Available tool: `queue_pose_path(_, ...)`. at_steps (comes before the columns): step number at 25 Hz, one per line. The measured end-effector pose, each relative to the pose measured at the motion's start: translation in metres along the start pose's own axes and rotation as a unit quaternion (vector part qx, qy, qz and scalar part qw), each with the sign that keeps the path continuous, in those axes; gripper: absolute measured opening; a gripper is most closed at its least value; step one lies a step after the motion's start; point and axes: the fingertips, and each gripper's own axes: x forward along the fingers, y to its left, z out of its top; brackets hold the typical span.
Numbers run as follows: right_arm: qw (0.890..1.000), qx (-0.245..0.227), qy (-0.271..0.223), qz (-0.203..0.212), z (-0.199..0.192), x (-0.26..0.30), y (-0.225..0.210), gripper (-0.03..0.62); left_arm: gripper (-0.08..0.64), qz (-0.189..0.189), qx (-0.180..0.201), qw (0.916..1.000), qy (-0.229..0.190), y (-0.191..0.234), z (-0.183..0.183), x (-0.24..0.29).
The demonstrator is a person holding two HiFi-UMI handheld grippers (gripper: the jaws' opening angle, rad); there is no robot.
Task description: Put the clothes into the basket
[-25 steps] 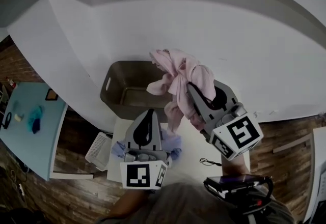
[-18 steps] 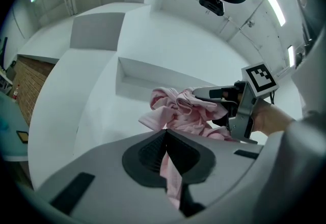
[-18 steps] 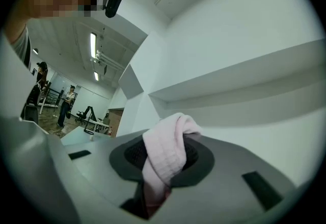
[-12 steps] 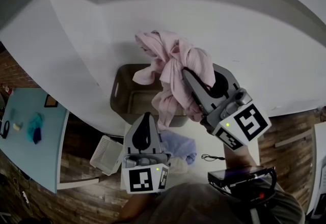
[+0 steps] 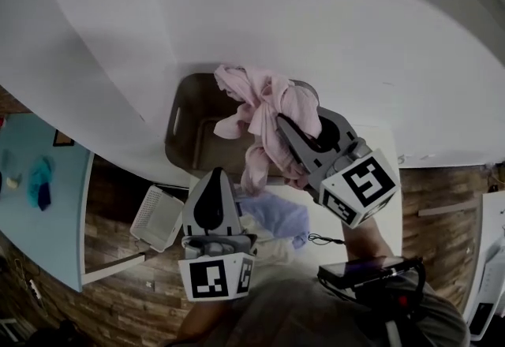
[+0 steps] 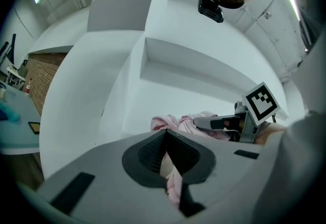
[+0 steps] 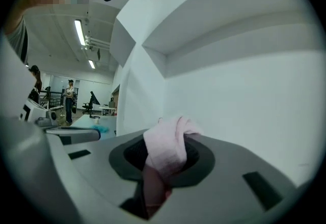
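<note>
While my right claw [image 5: 288, 136] is clamped on a bunched pink garment [image 5: 264, 105], the cloth hangs over the brown basket [image 5: 180, 113] — above its three-o'clock end, with one tail dangling down toward the near rim. In the right gripper view a fold of that pink cloth wells up between the pads, pinched tight. My left claw [image 5: 213, 180] sits at about seven o'clock from the garment, its jaws together and gripping nothing; pink fabric only shows beyond them through the slot. At three o'clock from the left claw lies a heap of pale blue clothes [image 5: 276, 215] on the white surface [image 5: 388, 150] — at about six o'clock from the basket.
</note>
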Motion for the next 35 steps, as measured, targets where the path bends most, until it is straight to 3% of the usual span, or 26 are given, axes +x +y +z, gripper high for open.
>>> queue_pose_path(10, 0.993, -0.027, 0.11, 0.037, -0.049, 0.019, 0.001, 0.116, 0.009, 0.012, -0.024, 0.9993, 0.027, 0.011, -0.028, 0.014)
queue_pose_path(15, 0.978, -0.07, 0.187, 0.067, -0.078, 0.021, 0.01, 0.182, 0.009, 0.013, -0.023, 0.9991, 0.033, 0.014, -0.033, 0.016)
queue_pose_path(17, 0.975, -0.082, 0.196, 0.066, -0.081, 0.02, 0.009, 0.212, 0.009, 0.013, -0.023, 0.9991, 0.032, 0.014, -0.032, 0.017)
queue_pose_path(25, 0.988, -0.076, 0.129, 0.034, -0.053, 0.0, 0.003, 0.17, 0.009, -0.001, -0.015, 0.9997, 0.021, -0.002, -0.022, 0.008)
queue_pose_path(35, 0.998, -0.043, 0.016, -0.043, -0.028, -0.065, -0.008, 0.021, 0.009, -0.025, 0.041, 0.9988, 0.007, -0.042, -0.004, -0.014)
